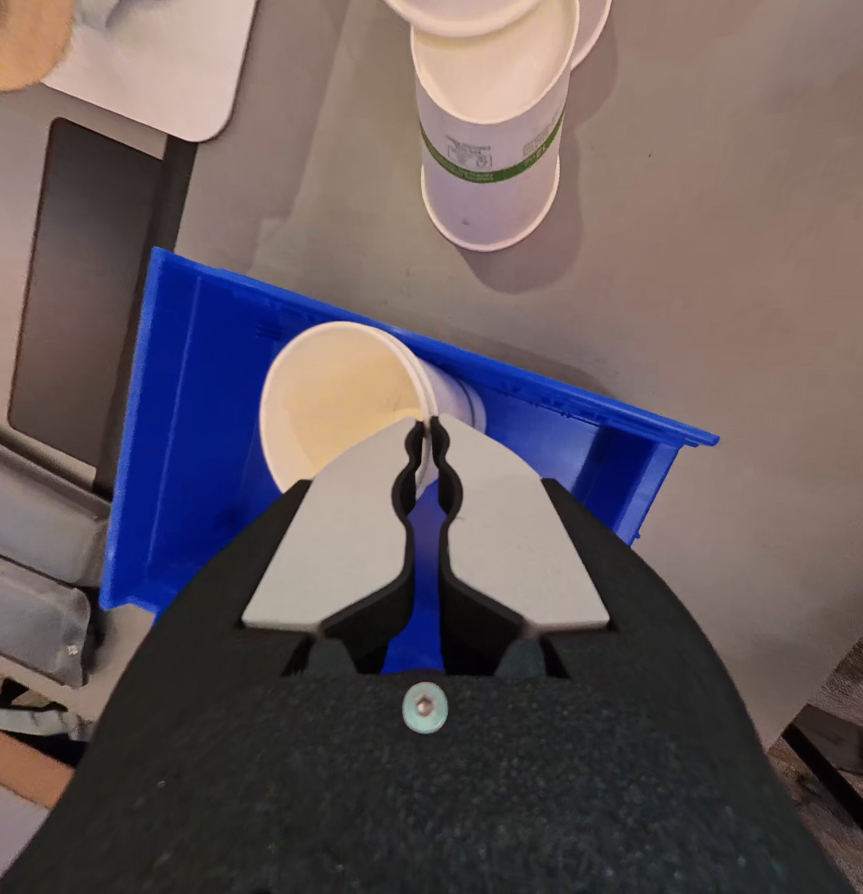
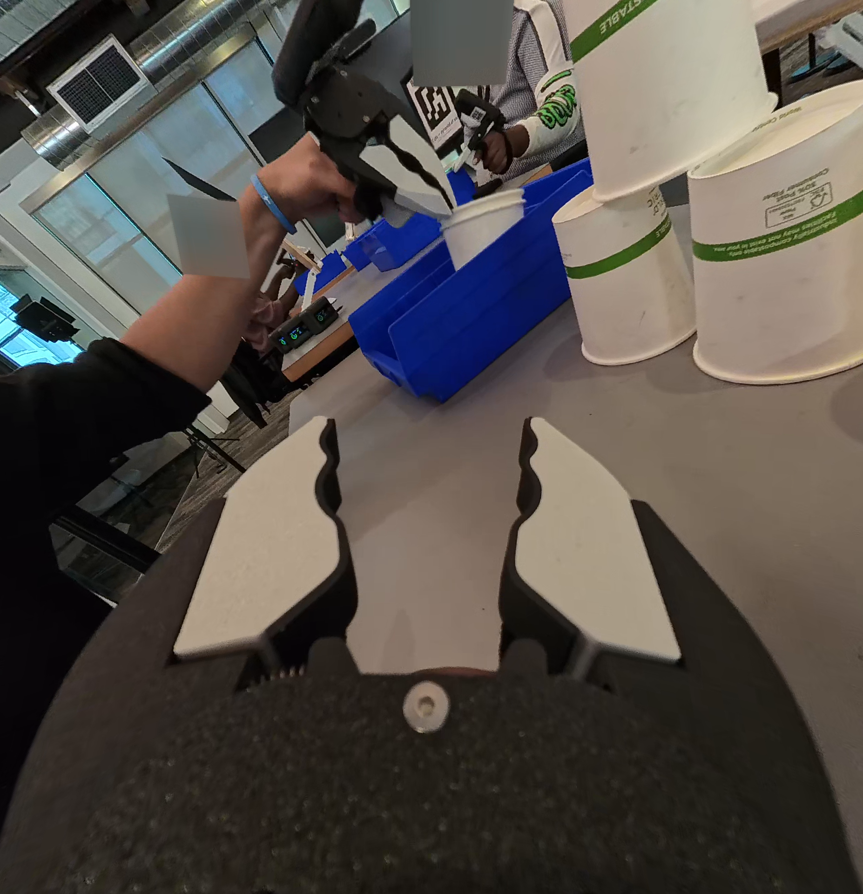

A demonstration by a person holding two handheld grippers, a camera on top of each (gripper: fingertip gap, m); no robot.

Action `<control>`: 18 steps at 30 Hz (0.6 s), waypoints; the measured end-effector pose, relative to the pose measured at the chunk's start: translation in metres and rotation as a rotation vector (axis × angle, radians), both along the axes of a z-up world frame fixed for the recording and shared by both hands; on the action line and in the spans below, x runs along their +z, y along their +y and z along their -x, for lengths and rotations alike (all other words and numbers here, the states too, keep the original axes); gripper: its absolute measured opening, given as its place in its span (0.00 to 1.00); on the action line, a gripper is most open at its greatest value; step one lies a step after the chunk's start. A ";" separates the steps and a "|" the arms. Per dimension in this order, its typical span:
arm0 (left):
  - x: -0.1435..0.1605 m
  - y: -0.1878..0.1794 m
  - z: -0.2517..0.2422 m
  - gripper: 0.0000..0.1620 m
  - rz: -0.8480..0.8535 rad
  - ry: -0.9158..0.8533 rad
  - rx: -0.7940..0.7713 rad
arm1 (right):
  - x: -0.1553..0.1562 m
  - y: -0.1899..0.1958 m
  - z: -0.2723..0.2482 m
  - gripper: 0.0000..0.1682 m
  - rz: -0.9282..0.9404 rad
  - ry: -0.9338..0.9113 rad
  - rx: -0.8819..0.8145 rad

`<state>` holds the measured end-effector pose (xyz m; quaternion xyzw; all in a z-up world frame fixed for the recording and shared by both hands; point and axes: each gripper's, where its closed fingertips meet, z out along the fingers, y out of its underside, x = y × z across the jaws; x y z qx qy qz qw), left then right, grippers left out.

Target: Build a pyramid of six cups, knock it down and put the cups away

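Several big things fill this room before you get to the cups: a ceiling of silver ductwork [image 2: 187,53] with a white vent grille [image 2: 98,82], glass partition walls [image 2: 144,159], and patterned carpet [image 2: 178,508] below. A second table [image 2: 323,309] farther back carries more blue bins, and a person in a white sleeve with green lettering [image 2: 555,109] stands beyond it.

Nearer, the grey table [image 2: 468,435] takes up most of the view, matte and lightly scuffed. On it lies a long blue bin [image 1: 187,435], open side up. Just beside the bin stand white paper cups with green bands [image 2: 782,251], mouths down, two on the surface and another stacked on top between them.

Over the bin, the left gripper [image 1: 428,425] has its tips pinched onto the rim of a nested pair of cups [image 1: 342,401], tilted, mouth toward the camera, hanging inside the bin's walls; whether they touch the floor of it I cannot tell. A bare forearm with a blue wristband [image 2: 272,205] carries that tool.

The right gripper [image 2: 429,435] hovers low above bare tabletop, fingers spread wide and holding nothing.
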<state>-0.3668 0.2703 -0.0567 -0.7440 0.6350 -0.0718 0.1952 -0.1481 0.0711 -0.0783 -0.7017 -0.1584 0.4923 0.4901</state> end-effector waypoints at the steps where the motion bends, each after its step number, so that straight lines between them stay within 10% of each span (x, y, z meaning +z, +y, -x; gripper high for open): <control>1: 0.005 0.000 0.000 0.02 -0.011 -0.005 0.001 | 0.000 0.000 0.000 0.42 0.001 0.000 0.001; 11: 0.069 0.000 0.004 0.02 -0.135 -0.136 0.058 | 0.001 0.001 0.003 0.42 0.010 0.017 0.005; 18: 0.173 -0.019 -0.016 0.02 -0.311 -0.537 0.147 | 0.025 0.024 0.002 0.44 -0.018 0.150 -0.029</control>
